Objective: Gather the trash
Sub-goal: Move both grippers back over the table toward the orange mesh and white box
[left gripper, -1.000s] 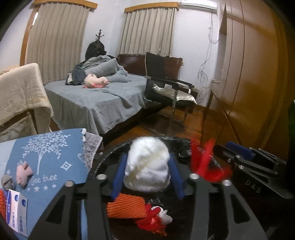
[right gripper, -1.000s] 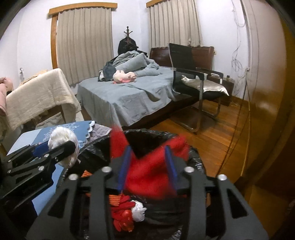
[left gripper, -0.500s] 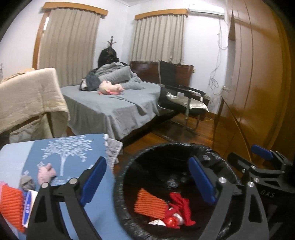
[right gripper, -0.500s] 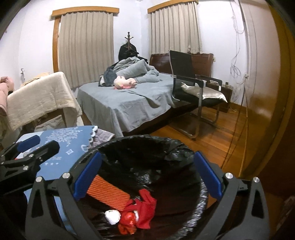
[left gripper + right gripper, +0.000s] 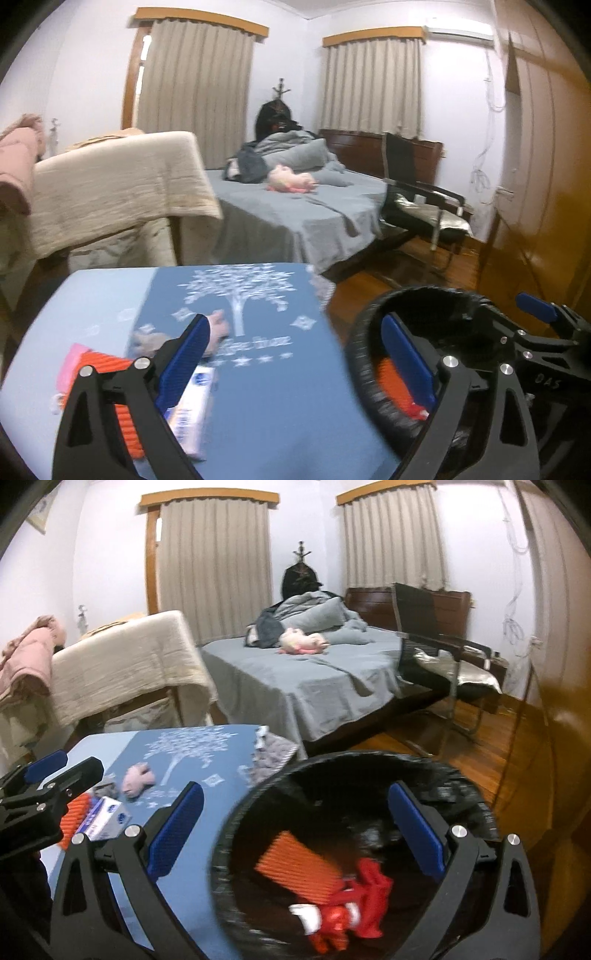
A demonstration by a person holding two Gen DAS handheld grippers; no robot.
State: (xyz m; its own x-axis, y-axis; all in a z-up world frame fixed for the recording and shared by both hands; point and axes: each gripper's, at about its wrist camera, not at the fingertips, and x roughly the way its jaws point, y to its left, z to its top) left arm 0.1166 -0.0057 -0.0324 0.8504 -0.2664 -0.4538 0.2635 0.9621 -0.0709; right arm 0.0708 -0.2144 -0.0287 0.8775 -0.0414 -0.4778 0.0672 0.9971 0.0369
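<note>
Both your left gripper (image 5: 295, 373) and right gripper (image 5: 295, 838) gape empty, some trash lies inside the bin (image 5: 461, 775), while scraps beside it on the blue cloth (image 5: 266, 398) remain.

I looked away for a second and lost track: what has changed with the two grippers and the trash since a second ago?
Both let go: the left gripper dropped its white wad and the right gripper its red scrap into the black bin. Both now stand open and empty, swung left toward the blue table. The small box and pink scrap stayed there.
</note>
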